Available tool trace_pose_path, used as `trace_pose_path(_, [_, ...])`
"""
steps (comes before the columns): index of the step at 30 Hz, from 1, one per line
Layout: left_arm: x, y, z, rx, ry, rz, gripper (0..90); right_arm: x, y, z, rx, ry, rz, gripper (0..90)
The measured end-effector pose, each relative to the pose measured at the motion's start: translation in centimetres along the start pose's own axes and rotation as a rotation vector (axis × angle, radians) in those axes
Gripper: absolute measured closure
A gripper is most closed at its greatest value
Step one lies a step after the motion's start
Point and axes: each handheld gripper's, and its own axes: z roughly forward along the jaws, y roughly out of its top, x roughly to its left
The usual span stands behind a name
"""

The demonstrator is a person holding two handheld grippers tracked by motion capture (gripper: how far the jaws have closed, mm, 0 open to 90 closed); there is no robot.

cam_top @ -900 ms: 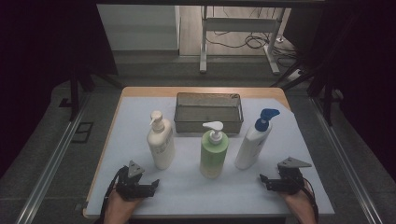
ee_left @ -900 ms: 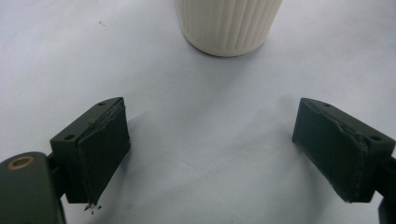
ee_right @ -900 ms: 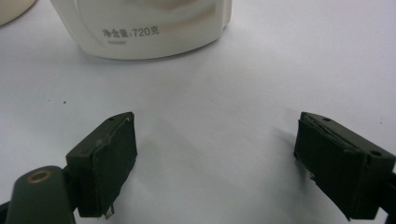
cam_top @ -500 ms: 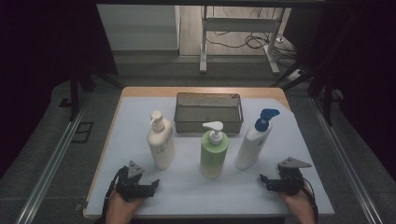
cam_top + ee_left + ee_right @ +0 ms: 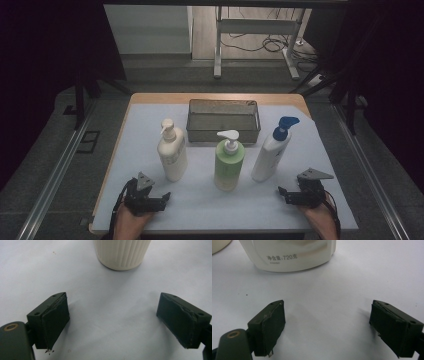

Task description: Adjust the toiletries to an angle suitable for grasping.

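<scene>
Three pump bottles stand in a row on the white table mat (image 5: 210,200): a cream one (image 5: 172,152) at the left, a green one (image 5: 228,161) in the middle, and a white one with a blue pump (image 5: 270,150) at the right. My left gripper (image 5: 162,197) rests near the front edge, in front of the cream bottle (image 5: 122,253), open with bare mat between its jaws. My right gripper (image 5: 282,192) rests at the front right, open and empty, facing the white bottle's base (image 5: 292,255).
A dark wire-mesh basket (image 5: 223,120) stands behind the bottles near the table's far edge. A sliver of another bottle's base (image 5: 218,246) sits at the top left of the right gripper view. Dark floor and metal frame legs surround the table.
</scene>
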Motion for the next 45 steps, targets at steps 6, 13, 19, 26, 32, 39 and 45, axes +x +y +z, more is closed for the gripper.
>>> trace_pose_path(6, [0.0,0.0,0.0,0.000,0.000,0.000,10.7,-0.2,0.1,-0.1,0.002,0.005,0.011,15.8])
trace_pose_path(13, [0.0,0.0,0.0,0.000,0.000,-0.001,10.7,-0.5,0.3,-0.5,0.009,0.016,0.047,26.5])
trace_pose_path(19, [0.0,0.0,0.0,-0.001,0.000,-0.001,10.7,-0.6,0.8,-1.0,-0.015,0.032,0.057,35.9])
trace_pose_path(26, [0.0,0.0,0.0,-0.001,0.000,-0.002,10.7,-0.7,1.3,-1.3,-0.028,0.046,0.083,42.3])
trace_pose_path(32, [0.0,0.0,0.0,-0.001,0.000,-0.001,10.7,-0.9,1.8,-1.3,-0.037,0.077,0.084,52.9])
trace_pose_path(39, [0.0,0.0,0.0,-0.001,0.000,-0.002,10.7,-0.9,2.2,-1.0,-0.034,0.090,0.051,68.2])
trace_pose_path(45, [0.0,0.0,0.0,-0.001,0.000,-0.002,10.7,-1.2,2.7,-0.4,-0.037,0.098,0.049,80.2])
